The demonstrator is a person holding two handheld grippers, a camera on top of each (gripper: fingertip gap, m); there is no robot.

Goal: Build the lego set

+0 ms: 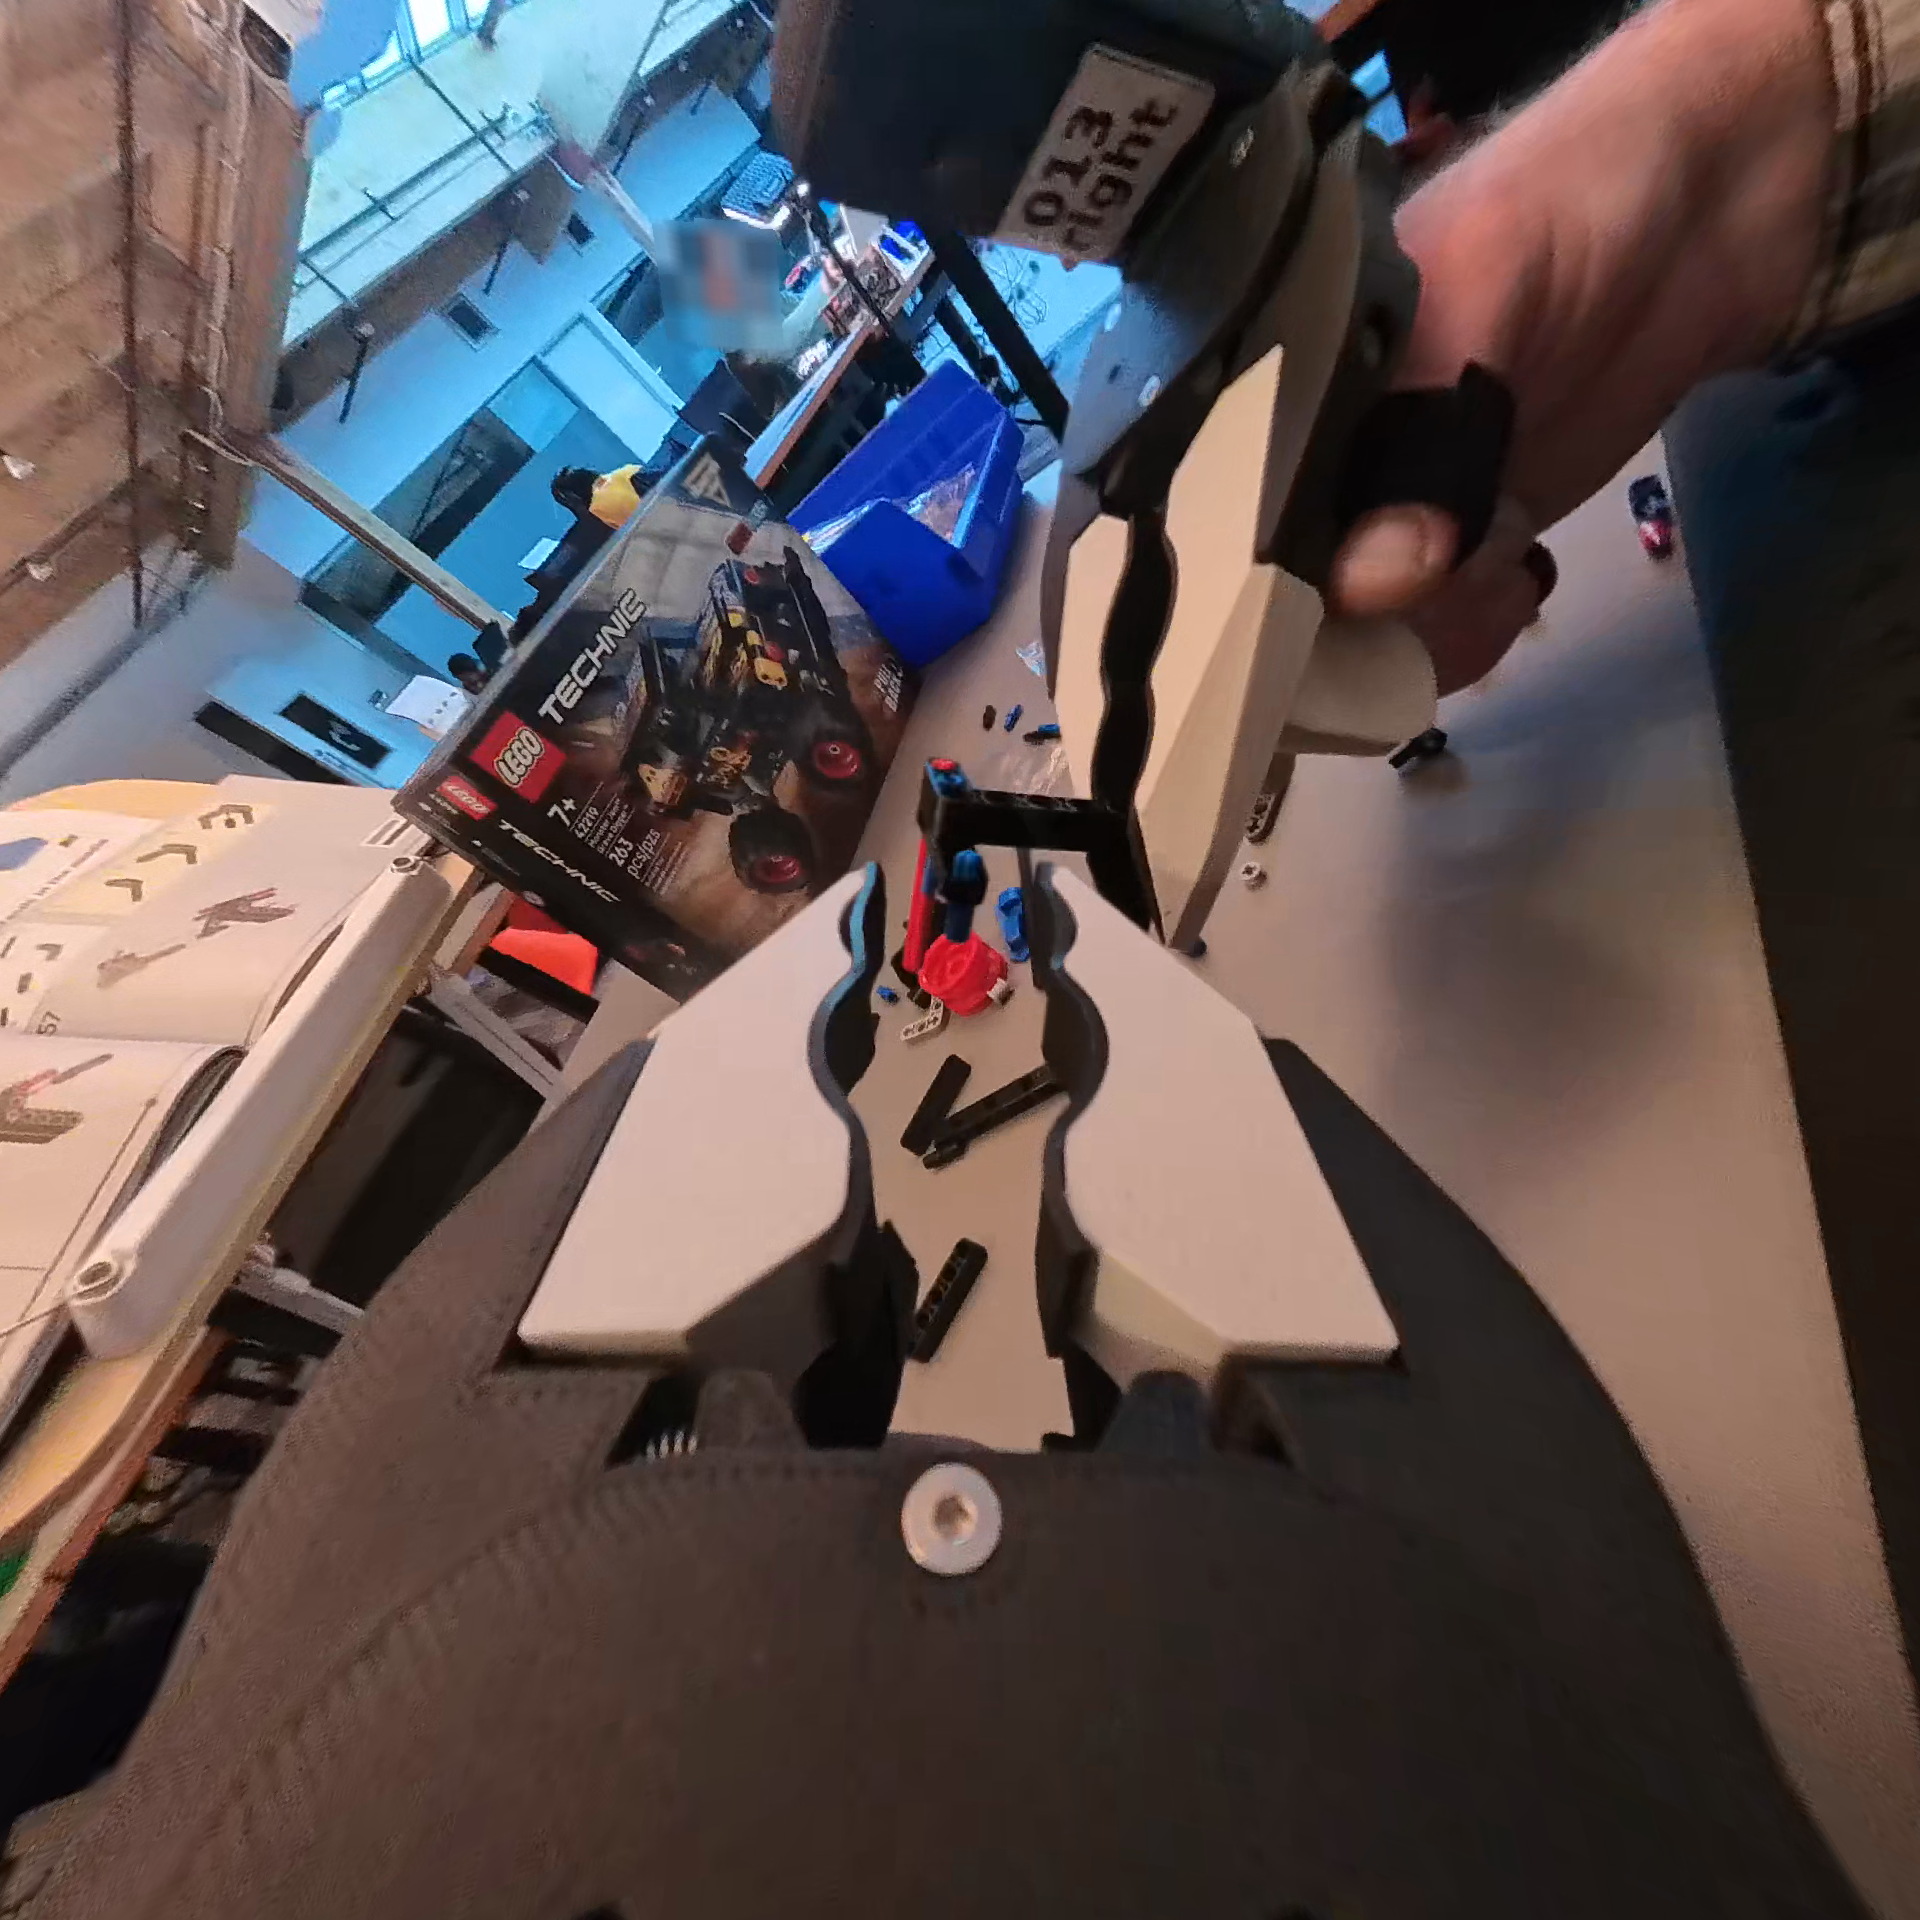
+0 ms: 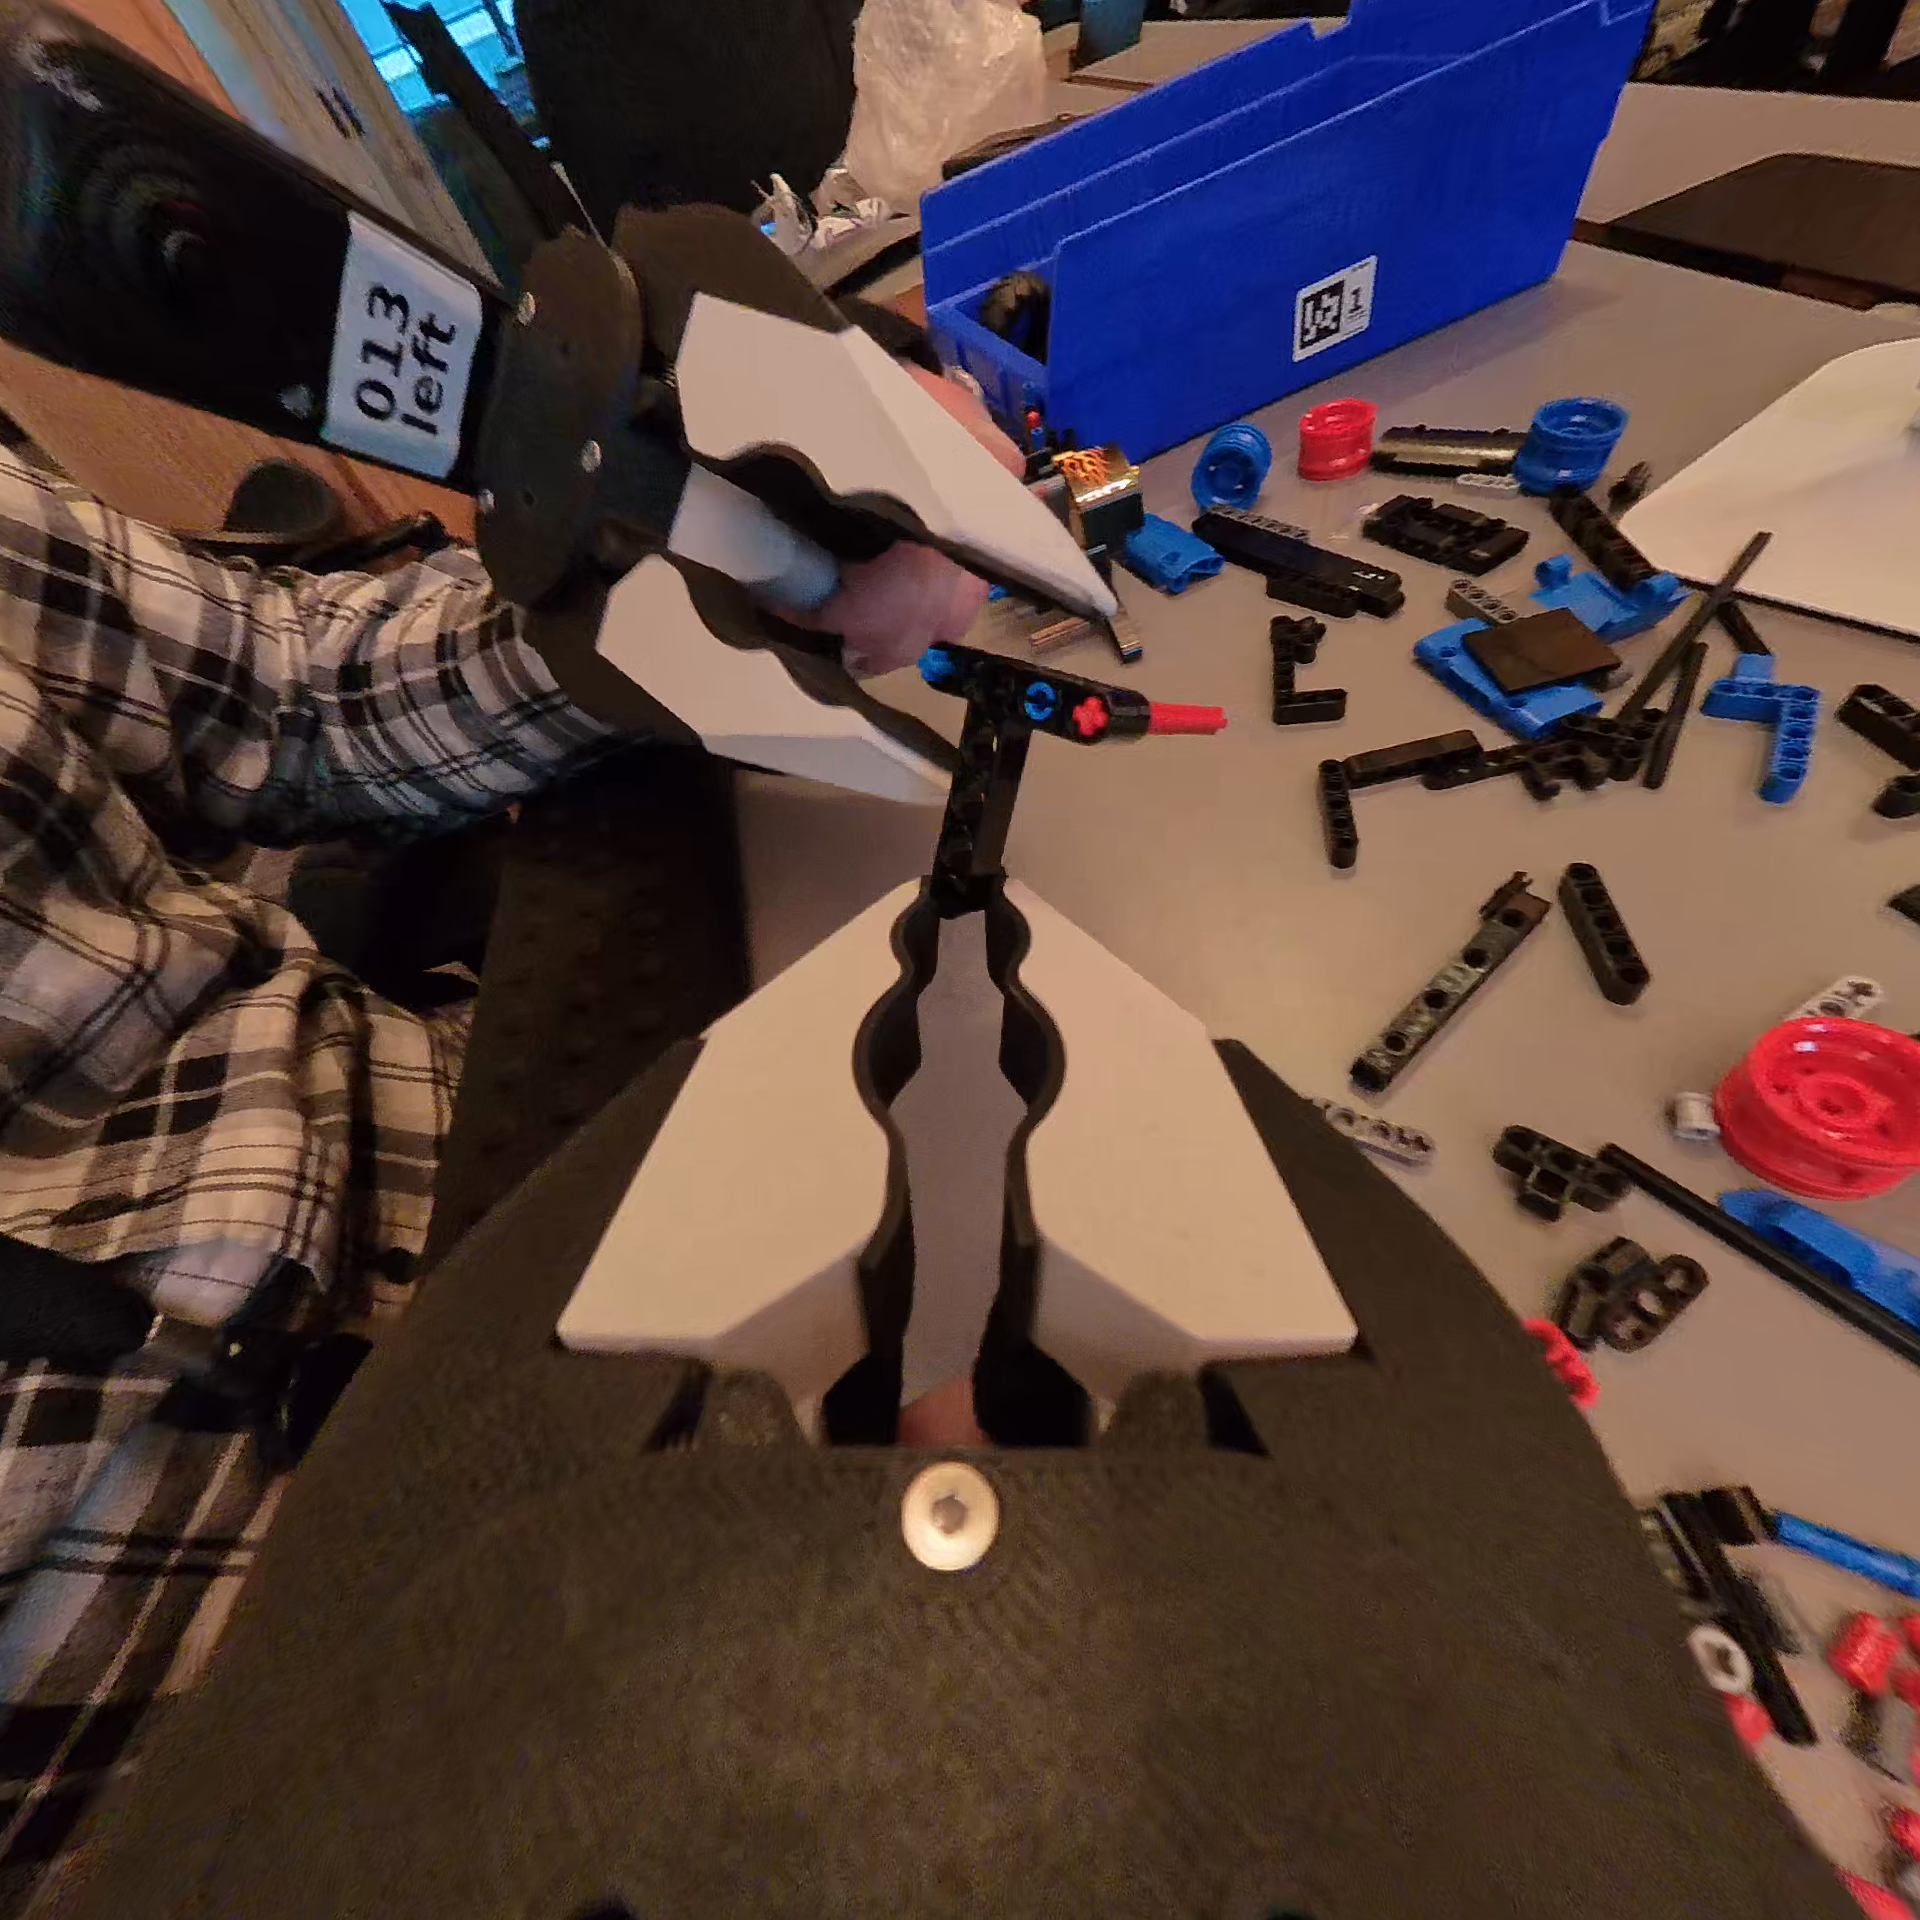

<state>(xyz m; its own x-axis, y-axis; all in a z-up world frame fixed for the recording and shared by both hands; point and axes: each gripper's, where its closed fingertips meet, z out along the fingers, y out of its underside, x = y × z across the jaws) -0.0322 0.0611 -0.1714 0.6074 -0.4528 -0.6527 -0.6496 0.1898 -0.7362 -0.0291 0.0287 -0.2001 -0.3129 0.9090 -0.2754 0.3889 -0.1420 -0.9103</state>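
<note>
Grey table [image 2: 1195, 914] in a workshop, loose parts [image 2: 1475, 966] everywhere. Right gripper [image 2: 961, 896] pinches the black T-shaped assembly [image 2: 977, 790], stem pointing away, crossbar's red axle [image 2: 1184, 717] pointing right. Left gripper [image 1: 961, 899] gapes, holding nothing.

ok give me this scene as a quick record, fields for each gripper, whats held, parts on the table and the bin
right gripper: shut on the black beam assembly
left gripper: open, empty, close to the assembly
held item: black beam assembly, T-shaped, with blue and red pins and a red axle sticking out of one end
table: loose black beams, blue pieces, red wheel hub
blue bin: at the far side of the table
lego box: standing near the bin
</note>
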